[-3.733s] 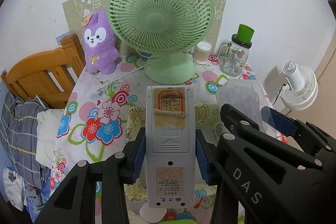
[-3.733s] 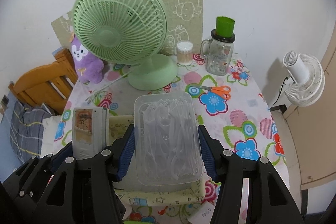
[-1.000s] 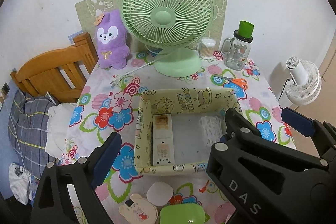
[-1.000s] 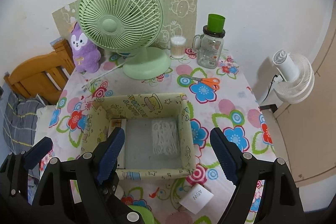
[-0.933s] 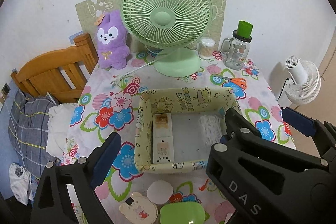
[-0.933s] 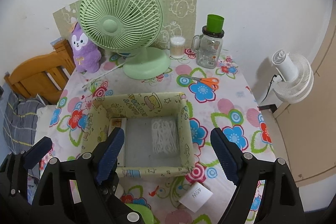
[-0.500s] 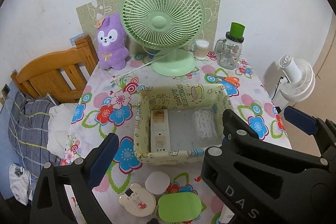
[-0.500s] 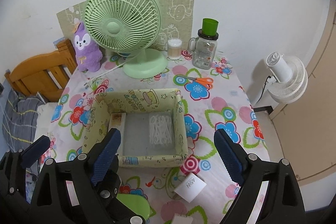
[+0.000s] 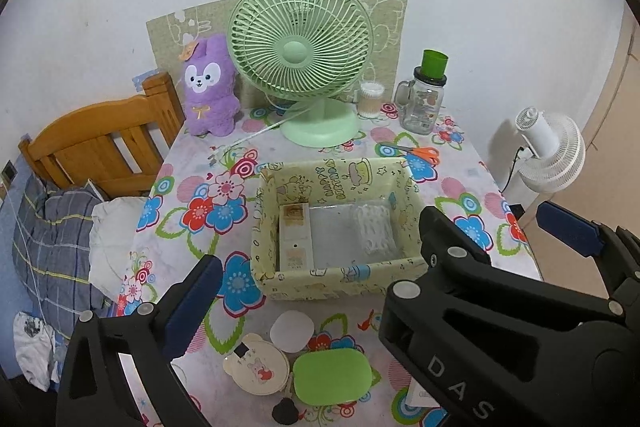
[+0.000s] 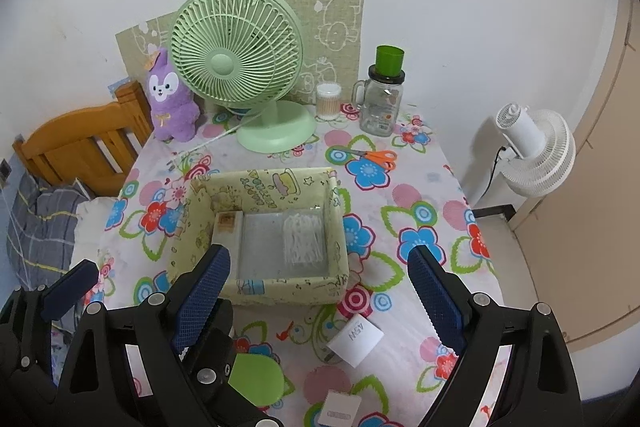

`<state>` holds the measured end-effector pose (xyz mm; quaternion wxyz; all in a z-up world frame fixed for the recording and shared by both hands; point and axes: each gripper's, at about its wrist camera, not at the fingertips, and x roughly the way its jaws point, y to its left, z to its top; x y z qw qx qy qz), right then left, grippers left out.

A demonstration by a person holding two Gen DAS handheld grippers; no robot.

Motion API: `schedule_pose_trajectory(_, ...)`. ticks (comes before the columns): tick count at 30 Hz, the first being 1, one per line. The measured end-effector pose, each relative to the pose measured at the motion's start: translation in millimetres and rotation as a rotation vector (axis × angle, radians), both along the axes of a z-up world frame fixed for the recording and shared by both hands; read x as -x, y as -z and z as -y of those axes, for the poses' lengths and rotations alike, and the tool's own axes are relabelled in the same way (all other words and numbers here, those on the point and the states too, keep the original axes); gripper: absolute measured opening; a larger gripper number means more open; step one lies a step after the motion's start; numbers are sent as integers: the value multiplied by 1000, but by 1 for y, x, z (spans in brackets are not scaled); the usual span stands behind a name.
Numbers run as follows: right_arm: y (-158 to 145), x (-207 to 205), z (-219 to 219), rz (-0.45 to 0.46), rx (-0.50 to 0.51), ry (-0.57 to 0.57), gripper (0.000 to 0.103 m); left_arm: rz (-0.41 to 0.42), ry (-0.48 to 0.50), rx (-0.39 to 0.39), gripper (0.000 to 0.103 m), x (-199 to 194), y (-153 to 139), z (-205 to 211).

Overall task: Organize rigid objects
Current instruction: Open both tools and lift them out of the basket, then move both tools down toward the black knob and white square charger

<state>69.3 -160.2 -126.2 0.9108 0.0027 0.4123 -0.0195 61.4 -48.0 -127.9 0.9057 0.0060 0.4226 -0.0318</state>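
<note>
The remote control (image 9: 295, 241) is lying flat along the left wall inside the yellow cartoon-print box (image 9: 340, 277), its long axis running from the near wall toward the far wall, the end with the taped brown patch pointing away toward the green desk fan (image 9: 301, 53). The clear plastic container (image 9: 372, 229) is lying beside it on the right of the box floor, its long axis running the same way; the two are apart, with bare floor between them.

The left tool (image 9: 316, 267) is hanging released above the near edge of the worktop (image 9: 460, 187), its jaws spread wide and gripping nothing. The right tool (image 10: 320, 291) is likewise released, blue pads wide apart, hovering over the near wall of the box.

3.7 seconds ago the left tool was clenching the remote upright and the right tool was clenching the container; both things are now sitting in the box. Over the last second both tools are drawing back and up, so that the green oval case (image 9: 332, 375), the round white disc (image 9: 292, 330), the cream bunny-print item (image 9: 256, 369) and a white paper slip (image 10: 355, 339) are now showing in front of the box.
</note>
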Motion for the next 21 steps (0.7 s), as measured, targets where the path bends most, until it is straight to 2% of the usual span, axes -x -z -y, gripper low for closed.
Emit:
schedule_pose_trajectory(9,11,17,-2,-2,15,-4,93,-6,14,32,103,15,13,-1)
schedule_pose_trajectory(14,25,25,-1,-30,15,2,93,-13,12,23,103,23,25,-1)
schedule_pose_trajectory(21,48,38,-1,-1,2,-10,93,-4,16,11,103,34,44,1)
